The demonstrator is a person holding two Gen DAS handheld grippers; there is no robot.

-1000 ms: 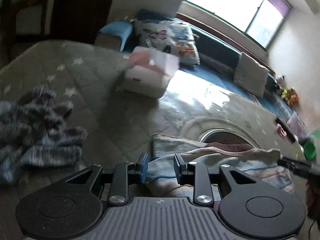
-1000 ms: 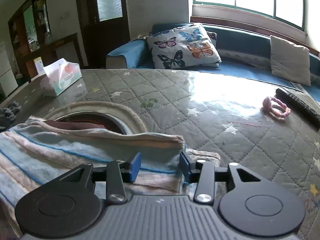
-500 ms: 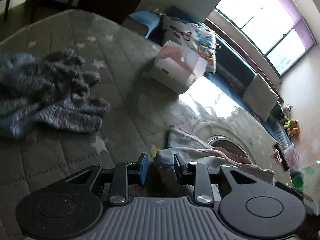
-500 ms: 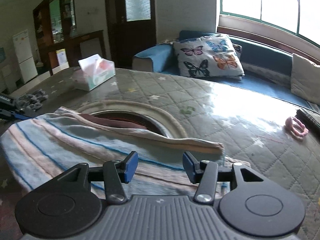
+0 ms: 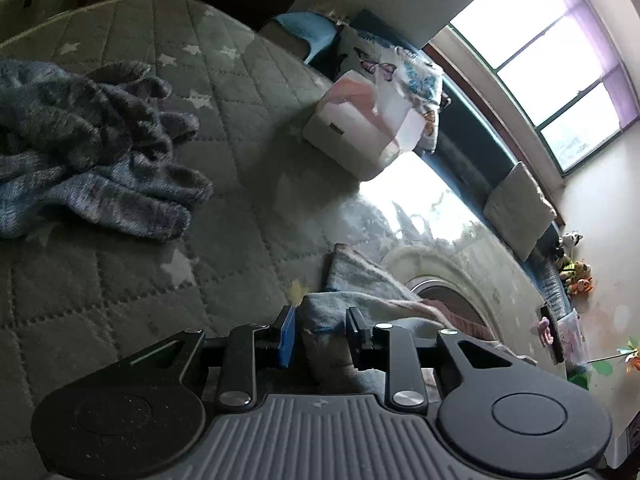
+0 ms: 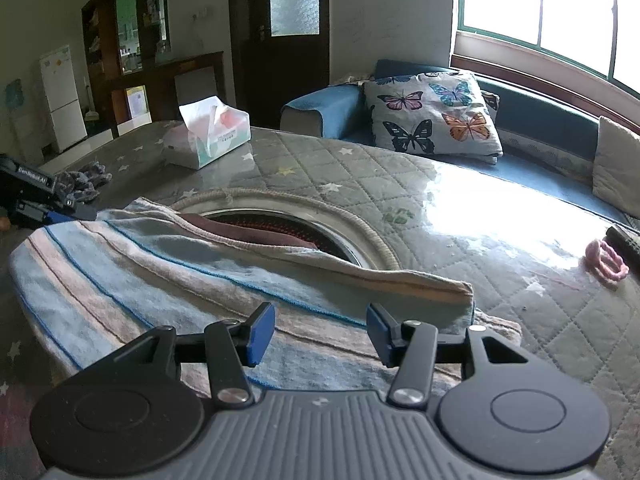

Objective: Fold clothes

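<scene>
A striped light-blue and pink towel [image 6: 168, 280] lies folded on the quilted grey table [image 6: 440, 216], partly over a round inset. My right gripper [image 6: 320, 334] is open and hovers just above its near edge. My left gripper [image 5: 320, 334] is open, with the towel's corner fold [image 5: 320, 312] between its fingers; it also shows at the left edge of the right wrist view [image 6: 36, 200]. A crumpled blue-grey knitted garment [image 5: 80, 152] lies on the table to the left, apart from both grippers.
A tissue box [image 6: 212, 136] stands at the table's far side. A pink hair tie [image 6: 606, 264] and a dark remote [image 6: 624, 240] lie at the right. A sofa with a butterfly cushion [image 6: 432, 116] runs behind the table.
The left gripper has tilted and swung left, so the knitted garment fills more of its view. The right gripper has opened wider and drawn back a little from the towel.
</scene>
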